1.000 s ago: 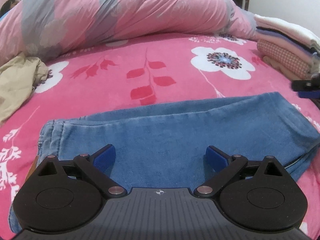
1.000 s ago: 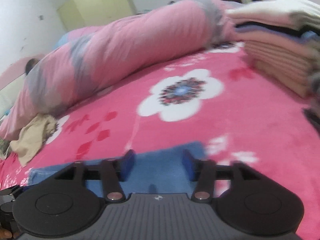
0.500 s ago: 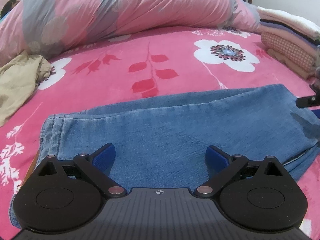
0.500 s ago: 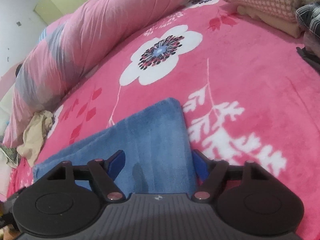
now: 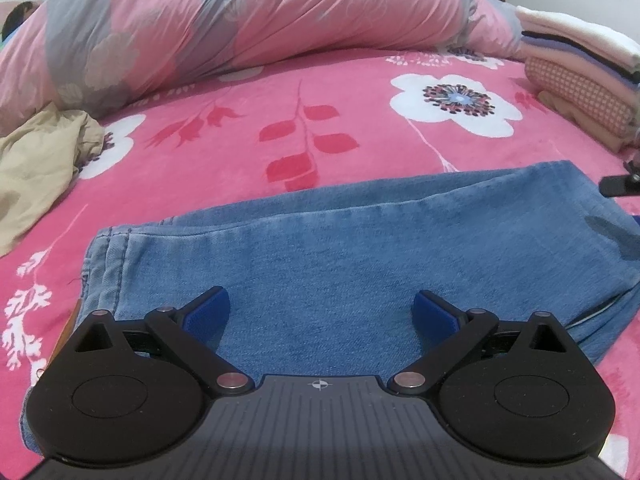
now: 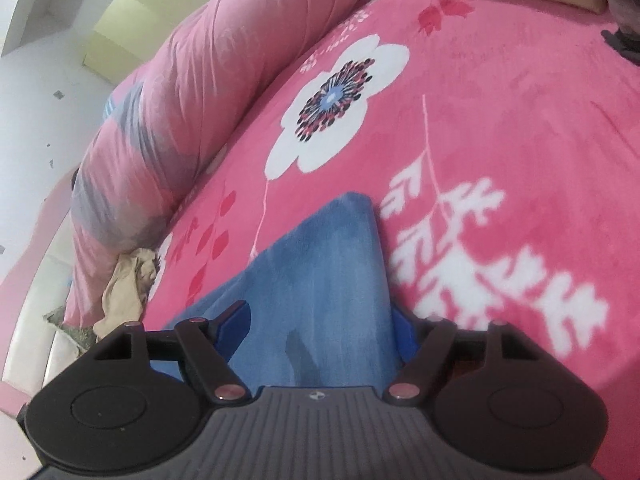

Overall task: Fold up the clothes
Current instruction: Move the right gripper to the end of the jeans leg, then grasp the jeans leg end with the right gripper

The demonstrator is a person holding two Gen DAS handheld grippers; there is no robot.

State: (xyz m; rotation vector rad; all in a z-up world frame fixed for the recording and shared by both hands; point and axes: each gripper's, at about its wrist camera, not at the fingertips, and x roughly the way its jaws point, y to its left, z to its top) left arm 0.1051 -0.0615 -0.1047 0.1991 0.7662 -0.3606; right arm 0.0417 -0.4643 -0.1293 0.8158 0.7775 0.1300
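Blue jeans (image 5: 340, 248) lie folded lengthwise across the pink flowered bed, waistband at the left. My left gripper (image 5: 322, 314) is open, just above the middle of the jeans, holding nothing. My right gripper (image 6: 322, 330) is open over the jeans' right end (image 6: 320, 280), with denim between its blue pads. Its right pad sits at the folded edge. A tip of the right gripper (image 5: 618, 184) shows at the right edge of the left wrist view.
A rolled pink and grey duvet (image 5: 240, 28) lies along the far side. A stack of folded clothes (image 5: 580, 80) stands at the far right. A crumpled beige garment (image 5: 36, 160) lies at the left. The pink blanket (image 5: 280, 120) lies between the jeans and the duvet.
My right gripper has moved in over the right end of the jeans and tilted. My left gripper has pulled back a little, so more of the jeans shows.
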